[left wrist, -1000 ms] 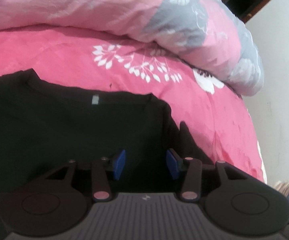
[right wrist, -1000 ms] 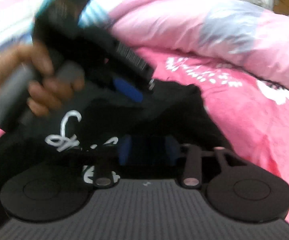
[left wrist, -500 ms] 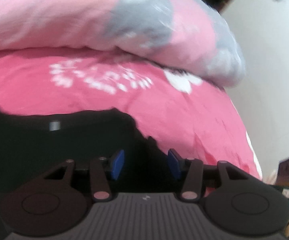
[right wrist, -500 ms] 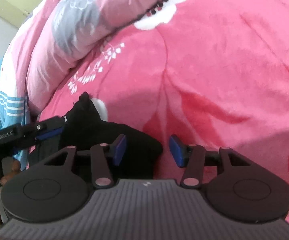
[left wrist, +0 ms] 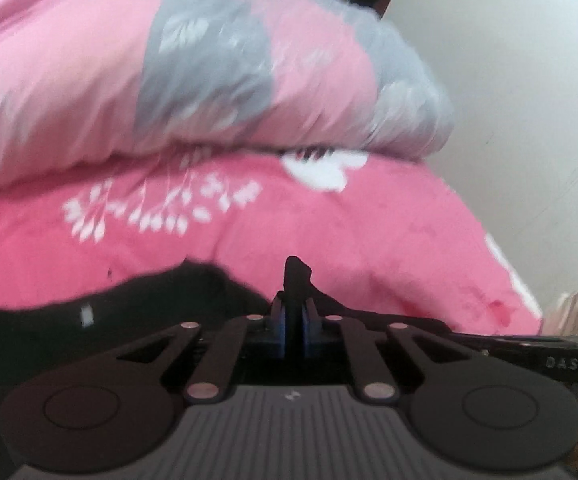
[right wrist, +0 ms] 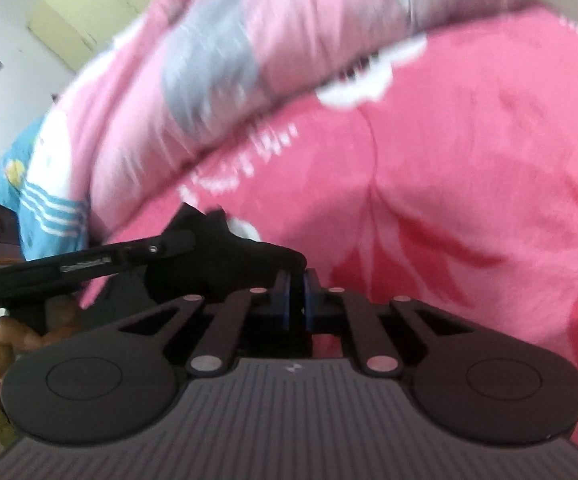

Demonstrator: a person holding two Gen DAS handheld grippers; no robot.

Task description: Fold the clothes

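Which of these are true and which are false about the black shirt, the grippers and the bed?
1. The left hand-held gripper is shut on the black shirt. True.
2. The right hand-held gripper is wide open. False: it is shut on the black shirt too.
3. The shirt lies on a green sheet. False: it lies on a pink bedspread.
4. A rolled pink and grey quilt sits behind the shirt. True.

A bed (left wrist: 389, 248) in pink floral cover carries a black garment (left wrist: 149, 308); beyond the garment lies a rolled pink-grey quilt (left wrist: 209, 80).
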